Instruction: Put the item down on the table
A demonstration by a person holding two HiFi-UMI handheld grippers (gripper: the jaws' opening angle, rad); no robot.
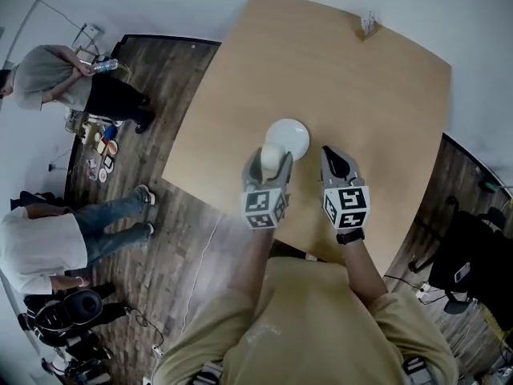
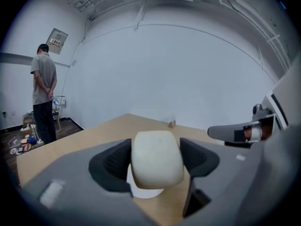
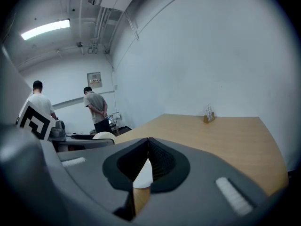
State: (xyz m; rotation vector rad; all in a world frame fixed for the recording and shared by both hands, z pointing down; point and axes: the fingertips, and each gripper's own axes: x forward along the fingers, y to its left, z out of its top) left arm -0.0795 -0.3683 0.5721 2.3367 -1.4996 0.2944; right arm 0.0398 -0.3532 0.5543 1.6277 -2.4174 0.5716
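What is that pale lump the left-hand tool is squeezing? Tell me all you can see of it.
The lump is cream-white and matte, a rounded block like a steamed bun, though I cannot tell its material. The left gripper clamps it by both sides with its dark pads. It hangs over the near rim of the white plate on the wooden table.

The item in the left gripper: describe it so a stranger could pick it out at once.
The wooden table bears a round white plate. At its near edge the left gripper clamps a cream, rounded lump: thick and off-white, unlike the flat plate.
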